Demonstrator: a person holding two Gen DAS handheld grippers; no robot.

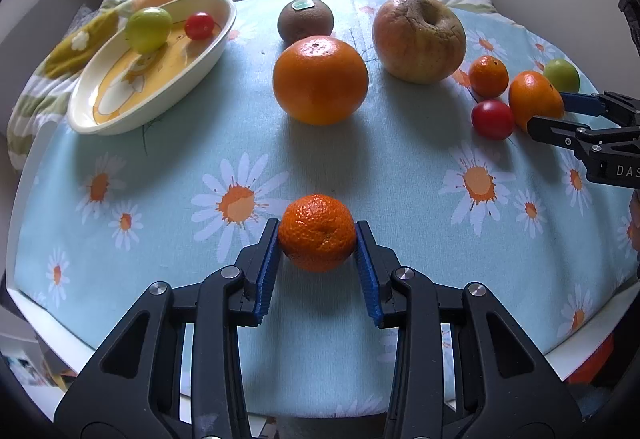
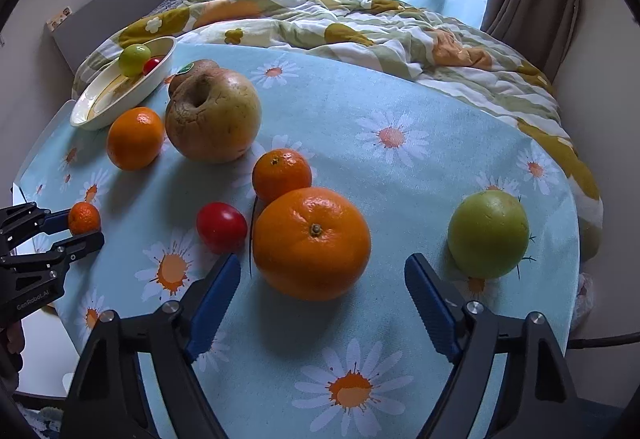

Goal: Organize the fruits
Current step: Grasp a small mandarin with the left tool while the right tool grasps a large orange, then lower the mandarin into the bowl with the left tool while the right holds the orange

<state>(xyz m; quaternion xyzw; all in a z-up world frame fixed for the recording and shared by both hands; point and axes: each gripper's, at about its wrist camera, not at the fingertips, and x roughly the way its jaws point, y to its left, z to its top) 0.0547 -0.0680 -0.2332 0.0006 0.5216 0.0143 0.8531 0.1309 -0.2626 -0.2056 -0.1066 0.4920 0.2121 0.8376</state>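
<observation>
I am looking at a table point(image 1: 160, 199) wearing a pale blue daisy-print cloth point(image 2: 400, 199). Lying on it: a cream oval dish point(image 1: 92, 119) far left, a kiwi point(image 1: 305, 21) at the far middle, a large orange point(image 1: 320, 81) just nearer, a wrinkled apple point(image 1: 418, 39) to its right, and a small mandarin point(image 1: 317, 233) near me. Sitting at right are a small tangerine point(image 2: 281, 175), a cherry tomato point(image 2: 221, 227), an orange point(image 2: 311, 243) and a green fruit point(image 2: 488, 235).

Counted five orange citrus point(image 1: 320, 80), two red tomatoes point(image 1: 492, 119) and two green fruits point(image 1: 148, 29) (one each in dish point(image 1: 120, 119)), one apple point(image 1: 419, 39), one kiwi point(image 1: 305, 21)
</observation>
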